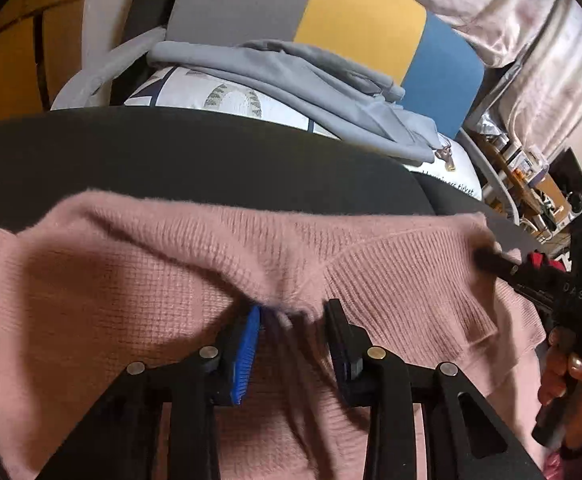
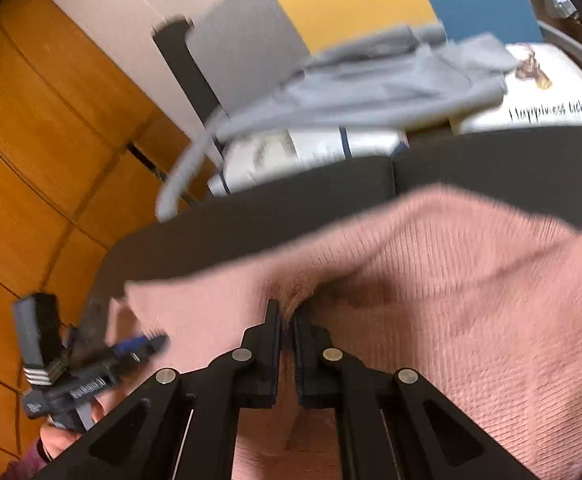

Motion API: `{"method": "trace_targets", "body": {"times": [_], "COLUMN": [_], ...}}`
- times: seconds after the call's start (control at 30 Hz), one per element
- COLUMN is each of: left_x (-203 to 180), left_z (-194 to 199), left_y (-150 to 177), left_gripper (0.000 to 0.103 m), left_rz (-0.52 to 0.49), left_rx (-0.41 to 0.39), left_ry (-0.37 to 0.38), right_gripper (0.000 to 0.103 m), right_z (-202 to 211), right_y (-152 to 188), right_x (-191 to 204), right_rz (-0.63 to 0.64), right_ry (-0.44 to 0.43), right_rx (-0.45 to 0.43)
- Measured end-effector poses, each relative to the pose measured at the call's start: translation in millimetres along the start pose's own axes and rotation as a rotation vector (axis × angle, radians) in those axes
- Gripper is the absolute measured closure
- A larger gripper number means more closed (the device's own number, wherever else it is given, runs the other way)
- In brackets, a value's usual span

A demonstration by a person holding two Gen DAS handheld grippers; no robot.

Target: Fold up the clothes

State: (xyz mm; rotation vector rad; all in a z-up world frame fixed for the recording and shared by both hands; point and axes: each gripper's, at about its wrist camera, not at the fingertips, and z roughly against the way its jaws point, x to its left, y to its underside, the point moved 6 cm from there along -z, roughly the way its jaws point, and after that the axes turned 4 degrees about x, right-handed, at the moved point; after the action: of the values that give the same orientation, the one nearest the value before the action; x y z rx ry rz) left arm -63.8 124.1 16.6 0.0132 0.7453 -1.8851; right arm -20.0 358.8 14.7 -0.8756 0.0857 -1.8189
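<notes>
The pink sweater (image 1: 219,264) lies spread on a dark worktop (image 1: 171,152), with a bunched fold lifted between the two tools. The right tongs (image 2: 287,320) are clamped tight on a pinch of knit. The left tongs (image 1: 291,316) stand partly apart with fabric gathered between them; whether the pads actually bite I cannot tell. To fold well, I judge both grips should be firm before lifting, the edge kept taut and level between them, then carried over evenly so the ribbed hem lands square, clear of the grey garment (image 1: 291,76) behind.
</notes>
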Motion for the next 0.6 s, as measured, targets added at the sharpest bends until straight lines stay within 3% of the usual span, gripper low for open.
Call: {"method": "trace_targets", "body": {"times": [0.1,0.27,0.3,0.33,0.4,0.47,0.6], "left_x": [12,22,20,19,17,18,35], "left_z": [2,9,10,10,5,2,-6], "left_y": [-3,-26,-30,-33,-42,-52,-77], "left_gripper": [0.067,0.067,0.067,0.066,0.066,0.066,0.074], "left_rz": [0.035,0.105,0.102,0.099,0.1,0.106,0.118], "left_rx": [-0.029,-0.039,-0.043,-0.04,-0.017,-0.01,-0.024], "left_ry": [0.051,0.069,0.072,0.07,0.064,0.05,-0.02], "right_gripper": [0.079,0.077,0.08,0.098,0.098,0.098,0.098], "right_z": [10,14,9,6,4,9,-3], "right_y": [11,25,27,29,29,31,43], "right_x": [-4,-4,-1,6,22,37,36], "right_rz": [-0.058,-0.157,-0.155,-0.131,-0.025,0.012,-0.034], "right_ry": [-0.094,-0.216,-0.233,-0.222,-0.127,-0.113,-0.131], "right_rx": [-0.031,-0.024,-0.006,0.011,0.007,-0.012,0.015]}}
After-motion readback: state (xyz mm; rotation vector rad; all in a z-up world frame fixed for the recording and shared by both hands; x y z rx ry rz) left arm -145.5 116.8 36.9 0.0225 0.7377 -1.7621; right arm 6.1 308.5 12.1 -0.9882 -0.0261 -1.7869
